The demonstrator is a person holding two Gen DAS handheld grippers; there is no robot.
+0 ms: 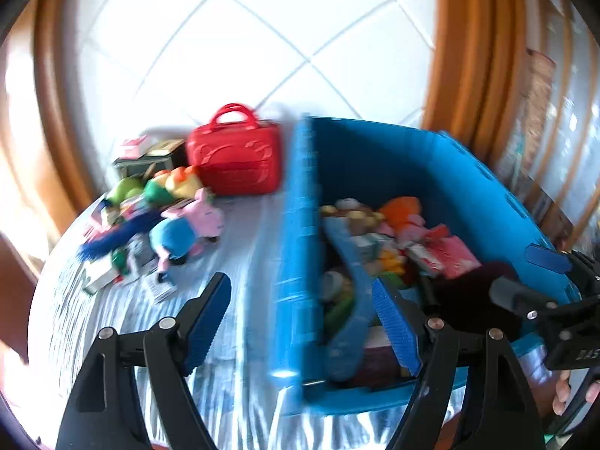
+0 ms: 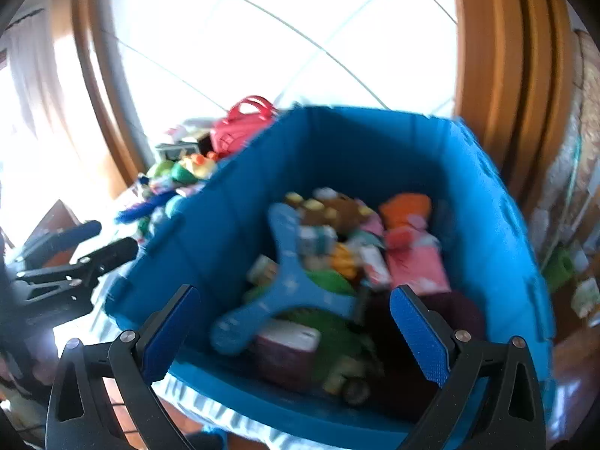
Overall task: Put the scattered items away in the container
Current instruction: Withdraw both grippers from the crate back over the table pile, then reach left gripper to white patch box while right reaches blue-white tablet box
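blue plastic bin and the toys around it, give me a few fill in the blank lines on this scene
1. The red handbag stands outside the blue plastic bin, on the ____ cloth.
2. The pink pig plush in a blue outfit lies ____ the bin.
3. The light blue three-armed boomerang lies ____ the bin.
4. The left gripper and the right gripper both have their jaws ____.

Missing words: striped; outside; inside; open
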